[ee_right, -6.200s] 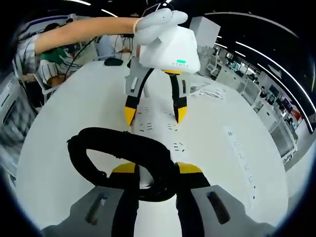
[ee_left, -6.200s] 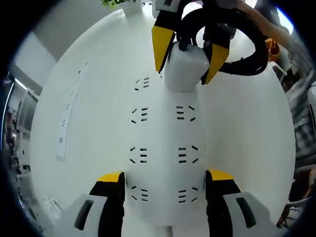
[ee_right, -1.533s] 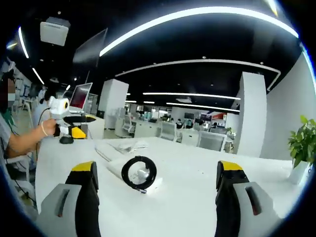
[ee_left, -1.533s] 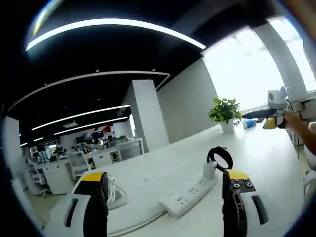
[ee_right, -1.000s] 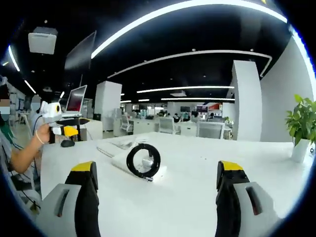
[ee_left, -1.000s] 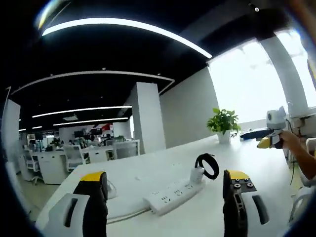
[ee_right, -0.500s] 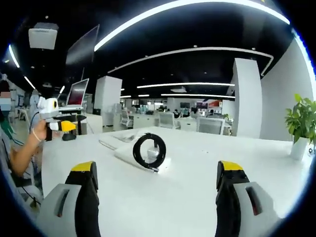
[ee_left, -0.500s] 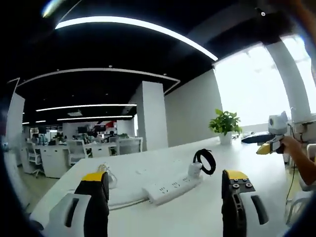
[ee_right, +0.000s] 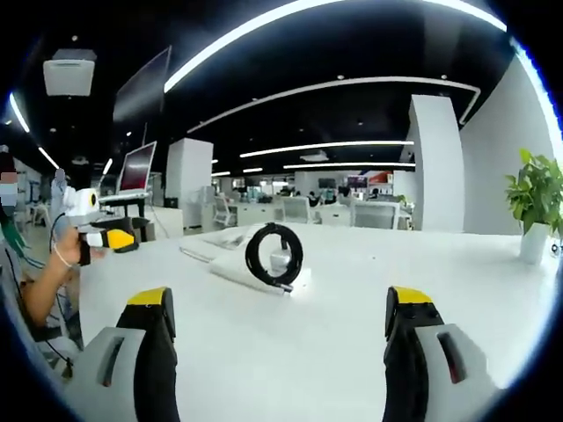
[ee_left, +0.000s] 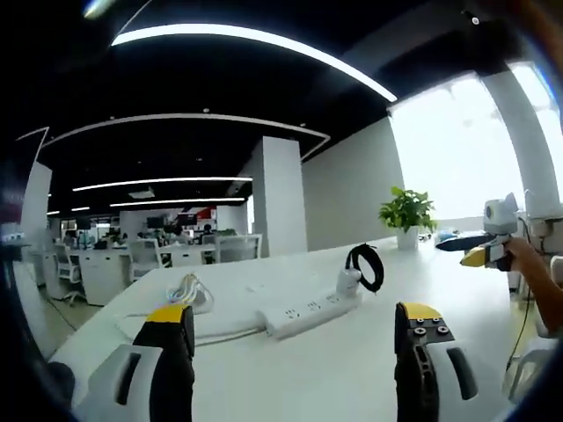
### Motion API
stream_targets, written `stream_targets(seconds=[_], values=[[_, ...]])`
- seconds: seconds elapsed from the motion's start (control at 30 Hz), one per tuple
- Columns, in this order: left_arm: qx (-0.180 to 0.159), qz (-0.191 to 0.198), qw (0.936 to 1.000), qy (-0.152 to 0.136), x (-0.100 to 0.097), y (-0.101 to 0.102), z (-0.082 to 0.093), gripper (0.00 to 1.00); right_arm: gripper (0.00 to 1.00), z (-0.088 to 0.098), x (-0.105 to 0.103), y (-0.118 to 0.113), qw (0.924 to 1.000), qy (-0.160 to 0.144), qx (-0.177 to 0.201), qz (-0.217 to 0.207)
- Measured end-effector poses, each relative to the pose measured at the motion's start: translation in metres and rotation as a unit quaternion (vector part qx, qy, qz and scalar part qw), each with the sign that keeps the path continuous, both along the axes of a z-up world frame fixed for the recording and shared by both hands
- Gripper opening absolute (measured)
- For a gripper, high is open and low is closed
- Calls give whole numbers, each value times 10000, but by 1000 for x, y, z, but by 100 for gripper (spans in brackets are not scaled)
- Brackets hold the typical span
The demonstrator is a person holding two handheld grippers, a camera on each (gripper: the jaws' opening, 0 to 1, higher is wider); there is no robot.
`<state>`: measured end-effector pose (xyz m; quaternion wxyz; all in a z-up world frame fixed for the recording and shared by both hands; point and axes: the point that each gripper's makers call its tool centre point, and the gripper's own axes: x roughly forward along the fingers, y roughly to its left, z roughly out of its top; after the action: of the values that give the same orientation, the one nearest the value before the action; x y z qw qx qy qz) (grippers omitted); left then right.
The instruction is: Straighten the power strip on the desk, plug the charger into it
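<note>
Both grippers have backed way off since a few seconds ago: left gripper [ee_left: 295, 338] and right gripper [ee_right: 280, 323] hover with jaws apart, holding nothing. The charger [ee_left: 349, 281] now sits plugged into the power strip [ee_left: 310, 312] mid-desk [ee_left: 290, 378], so the job looks done.

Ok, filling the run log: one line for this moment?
left gripper: open | right gripper: open | charger: plugged in power strip | desk
</note>
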<state>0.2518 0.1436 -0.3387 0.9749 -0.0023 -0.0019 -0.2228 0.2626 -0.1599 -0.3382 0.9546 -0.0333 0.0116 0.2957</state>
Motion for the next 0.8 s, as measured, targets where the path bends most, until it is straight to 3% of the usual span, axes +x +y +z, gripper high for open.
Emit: stream_targets(seconds=[0.47, 0.8], values=[[-34, 118, 9998, 171, -8, 1, -22, 95, 98, -6, -5, 5, 9995, -65, 293, 141], [-108, 375, 9988, 286, -16, 6, -34, 93, 97, -32, -12, 12, 9998, 203, -26, 60]])
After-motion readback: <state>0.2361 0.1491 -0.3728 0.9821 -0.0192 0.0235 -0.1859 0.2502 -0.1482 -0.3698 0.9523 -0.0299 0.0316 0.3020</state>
